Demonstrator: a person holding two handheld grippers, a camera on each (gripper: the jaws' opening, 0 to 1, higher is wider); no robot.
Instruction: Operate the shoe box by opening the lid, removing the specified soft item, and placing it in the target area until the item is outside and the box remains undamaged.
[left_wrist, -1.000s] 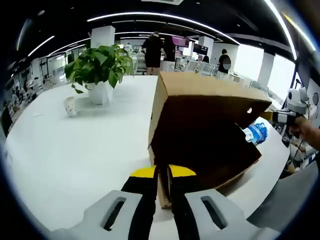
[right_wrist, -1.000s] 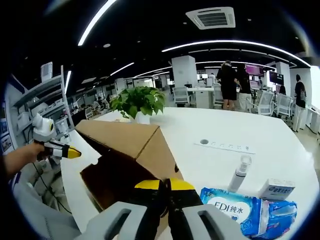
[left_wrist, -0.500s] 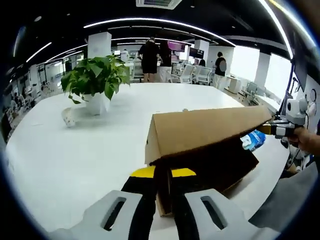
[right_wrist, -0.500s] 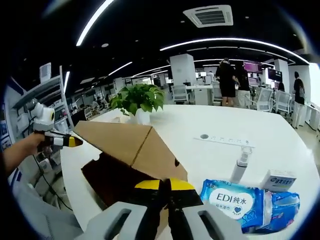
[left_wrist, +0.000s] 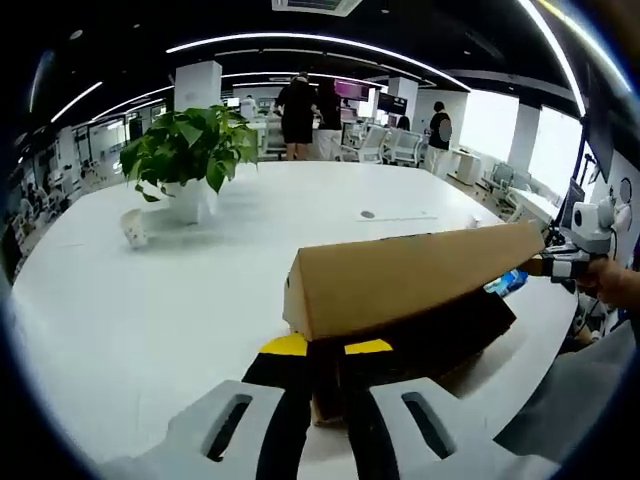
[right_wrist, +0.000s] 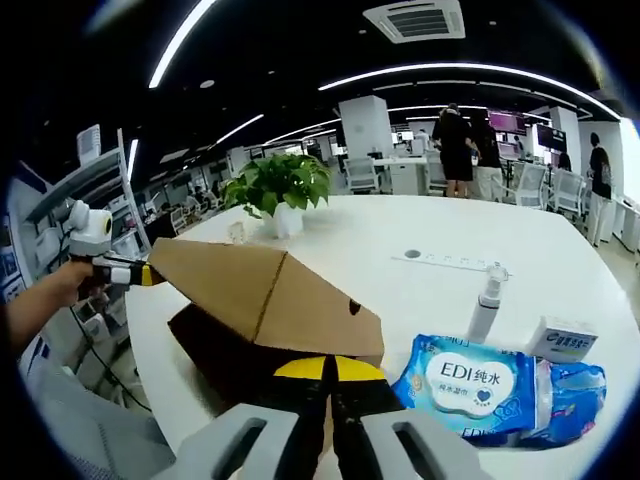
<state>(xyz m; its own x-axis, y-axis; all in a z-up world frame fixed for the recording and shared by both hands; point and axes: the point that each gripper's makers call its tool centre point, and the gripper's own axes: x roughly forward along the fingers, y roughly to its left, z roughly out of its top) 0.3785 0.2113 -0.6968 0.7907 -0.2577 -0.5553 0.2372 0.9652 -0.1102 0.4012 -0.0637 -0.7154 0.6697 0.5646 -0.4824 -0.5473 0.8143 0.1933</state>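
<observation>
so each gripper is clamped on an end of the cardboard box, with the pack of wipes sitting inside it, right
Not quite: the wipes lie on the white table beside the box, not inside it, as the right gripper view shows. The rest holds: the left gripper and right gripper are each clamped on an end of the box.

A potted plant (left_wrist: 185, 150) and paper cup (left_wrist: 132, 227) stand on the white table (left_wrist: 150, 310).

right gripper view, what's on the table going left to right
other tool → shoe box → wet wipes pack → spray bottle → small white box
</observation>
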